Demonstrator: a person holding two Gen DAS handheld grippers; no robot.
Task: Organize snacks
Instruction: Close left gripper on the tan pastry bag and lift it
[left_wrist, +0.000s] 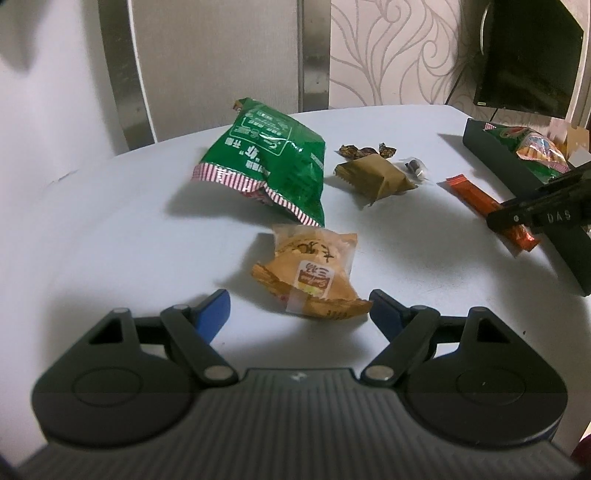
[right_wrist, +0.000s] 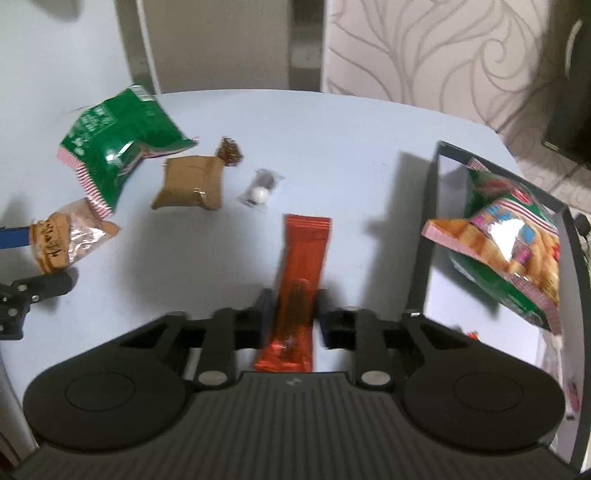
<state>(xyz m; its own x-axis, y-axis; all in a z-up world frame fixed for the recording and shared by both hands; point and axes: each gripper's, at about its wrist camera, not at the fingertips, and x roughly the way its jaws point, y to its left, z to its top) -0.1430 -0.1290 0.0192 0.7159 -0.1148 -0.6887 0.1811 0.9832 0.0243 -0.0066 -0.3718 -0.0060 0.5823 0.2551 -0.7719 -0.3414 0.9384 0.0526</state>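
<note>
My right gripper (right_wrist: 293, 295) is shut on the near end of an orange-red snack bar (right_wrist: 303, 258) that lies on the pale table (right_wrist: 332, 147); in the left wrist view the same gripper (left_wrist: 535, 218) covers the bar (left_wrist: 476, 197). My left gripper (left_wrist: 297, 299) stands open, its blue pads on either side of a tan pastry packet (left_wrist: 314, 273), not touching it. A green snack bag (left_wrist: 266, 162), a brown packet (left_wrist: 373, 175), a small dark candy (left_wrist: 365, 150) and a clear-wrapped sweet (left_wrist: 415, 168) lie farther back.
A dark tray (right_wrist: 430, 221) at the table's right holds a green and orange snack bag (right_wrist: 509, 240). A black screen (left_wrist: 528, 55) hangs at the far right. A chair back (left_wrist: 221, 55) stands behind the table's rounded far edge.
</note>
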